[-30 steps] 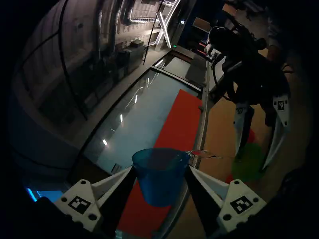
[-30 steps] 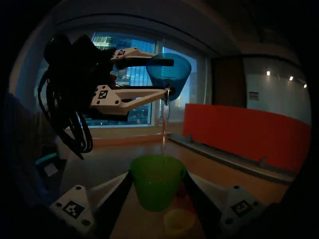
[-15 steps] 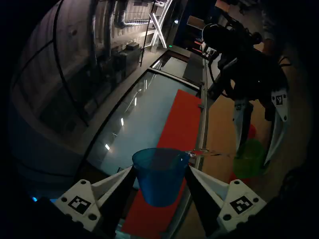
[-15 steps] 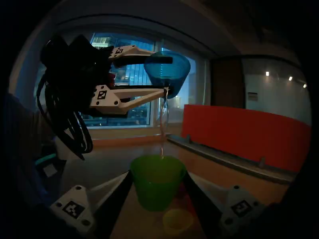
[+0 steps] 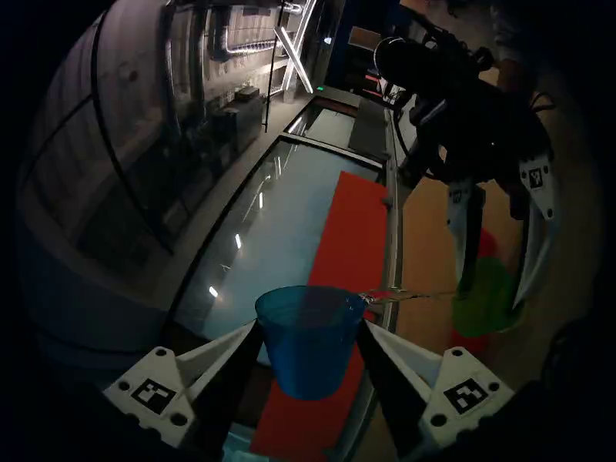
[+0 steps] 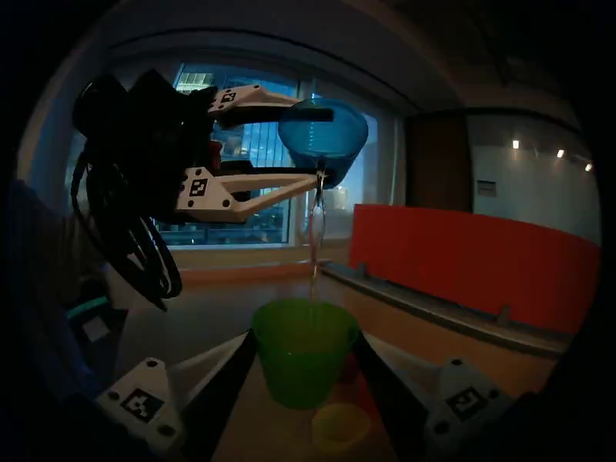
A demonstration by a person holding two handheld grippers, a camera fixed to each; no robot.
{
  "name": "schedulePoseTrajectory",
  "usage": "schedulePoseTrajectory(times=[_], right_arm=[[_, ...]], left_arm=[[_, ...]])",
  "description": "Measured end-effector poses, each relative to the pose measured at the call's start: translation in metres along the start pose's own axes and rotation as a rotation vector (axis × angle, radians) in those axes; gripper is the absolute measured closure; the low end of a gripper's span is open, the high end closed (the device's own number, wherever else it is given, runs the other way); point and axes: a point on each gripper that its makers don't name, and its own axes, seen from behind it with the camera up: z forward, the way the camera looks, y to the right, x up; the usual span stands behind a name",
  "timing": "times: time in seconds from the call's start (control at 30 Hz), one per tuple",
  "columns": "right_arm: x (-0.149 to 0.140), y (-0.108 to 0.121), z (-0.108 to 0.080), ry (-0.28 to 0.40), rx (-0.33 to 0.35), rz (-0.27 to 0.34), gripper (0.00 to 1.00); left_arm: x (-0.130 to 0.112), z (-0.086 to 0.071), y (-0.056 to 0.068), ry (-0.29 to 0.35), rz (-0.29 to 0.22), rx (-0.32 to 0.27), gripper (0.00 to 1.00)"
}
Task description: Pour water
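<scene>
right gripper view: big window (image 6: 246, 192) across the back, city buildings behind the glass. long red panel (image 6: 477, 262) runs along the right side, at the far edge of the wooden table (image 6: 208, 316).

left gripper (image 6: 325, 146) hangs high, upper left, turned on its side, with black cables (image 6: 146, 262) looping down behind it. its fingers are part-way closed, one on each side of a blue cup (image 6: 323, 135), gripping the wall. the cup is tipped, pouring lip low.

right gripper (image 6: 304, 339) sits low at centre, fingers part-way closed and pressing both sides of a green cup (image 6: 304, 362). that cup is upright, directly under the blue one and well apart from it. cannot tell if its base touches the table.

thin water stream (image 6: 313, 246) falls from the blue cup's lip into the green cup's open mouth.

small yellow cup (image 6: 339, 423) stands on the table just beyond the green one, with something red beside it that is too hidden to identify.

left gripper view: blue cup clamped bottom centre between its own fingers. the stream leaves the rim rightward toward the green cup held in the far gripper.
</scene>
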Motion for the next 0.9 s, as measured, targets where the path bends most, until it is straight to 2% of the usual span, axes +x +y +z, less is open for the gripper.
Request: schedulePoseTrajectory(times=[0.9], right_arm=[[0.001, 0.002, -0.003, 0.0, -0.006, -0.012, 0.09]], left_arm=[[0.013, 0.001, -0.003, 0.016, 0.156, 0.02, 0.16]])
